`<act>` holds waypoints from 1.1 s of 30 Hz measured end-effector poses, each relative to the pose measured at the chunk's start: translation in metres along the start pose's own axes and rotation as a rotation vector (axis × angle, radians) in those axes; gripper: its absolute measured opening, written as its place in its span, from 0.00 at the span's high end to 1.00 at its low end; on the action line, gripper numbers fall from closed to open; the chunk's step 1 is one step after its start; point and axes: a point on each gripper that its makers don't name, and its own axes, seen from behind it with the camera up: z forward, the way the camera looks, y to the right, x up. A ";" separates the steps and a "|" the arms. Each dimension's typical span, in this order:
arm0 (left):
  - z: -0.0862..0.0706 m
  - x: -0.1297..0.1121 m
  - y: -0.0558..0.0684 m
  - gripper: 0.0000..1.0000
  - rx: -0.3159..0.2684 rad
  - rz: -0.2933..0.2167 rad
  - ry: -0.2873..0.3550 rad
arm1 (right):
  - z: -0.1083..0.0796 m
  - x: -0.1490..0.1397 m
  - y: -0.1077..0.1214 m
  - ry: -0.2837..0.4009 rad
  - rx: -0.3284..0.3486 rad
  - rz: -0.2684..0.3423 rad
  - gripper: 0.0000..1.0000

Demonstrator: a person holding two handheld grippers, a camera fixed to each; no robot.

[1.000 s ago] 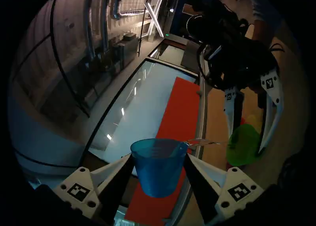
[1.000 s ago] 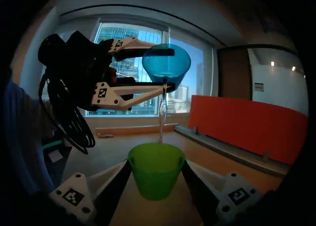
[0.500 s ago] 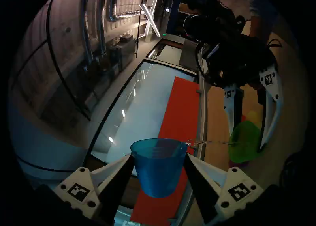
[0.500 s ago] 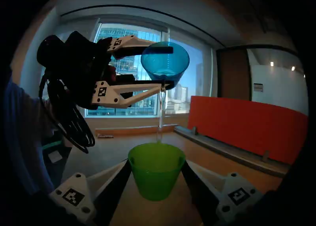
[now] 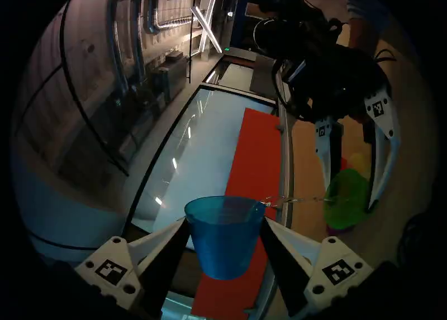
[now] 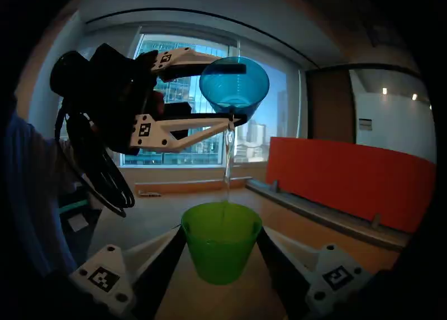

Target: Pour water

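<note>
My left gripper (image 5: 224, 239) is shut on a blue plastic cup (image 5: 224, 243), held tipped on its side. In the right gripper view that blue cup (image 6: 233, 89) hangs high, and a thin stream of water (image 6: 227, 163) falls from its rim. The stream lands in a green cup (image 6: 221, 248), upright, with my right gripper (image 6: 221, 253) shut on it just below. In the left gripper view the green cup (image 5: 347, 199) and the right gripper (image 5: 357, 192) appear at the right, with the water stream (image 5: 296, 199) running across to them.
A wooden table (image 6: 167, 219) lies under the cups, with a red partition (image 6: 357, 175) along its right side and a large window (image 6: 167, 124) behind. Black cables (image 6: 100, 175) hang from the left gripper. A person's blue sleeve (image 6: 28, 197) is at the left.
The blue cup has risen slightly and tipped a little more, and the water keeps flowing into the green cup. The green cup stays put.
</note>
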 end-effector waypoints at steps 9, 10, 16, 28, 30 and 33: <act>0.000 0.003 -0.002 0.15 0.001 0.030 0.002 | 0.000 0.002 0.001 0.003 -0.003 0.000 0.10; 0.000 0.003 -0.001 0.15 0.001 0.034 0.002 | 0.000 0.002 0.001 0.004 -0.003 -0.001 0.10; 0.001 0.006 0.001 0.15 0.003 0.055 0.002 | -0.001 0.002 0.001 0.006 -0.004 0.001 0.10; 0.002 0.013 0.005 0.15 0.005 0.099 0.007 | -0.003 0.003 0.003 0.009 -0.010 0.001 0.10; 0.002 0.014 0.006 0.15 0.006 0.107 0.008 | -0.003 0.003 0.003 0.009 -0.010 0.000 0.10; 0.003 0.015 0.005 0.15 0.010 0.119 0.010 | -0.004 0.003 0.004 0.009 -0.010 -0.001 0.10</act>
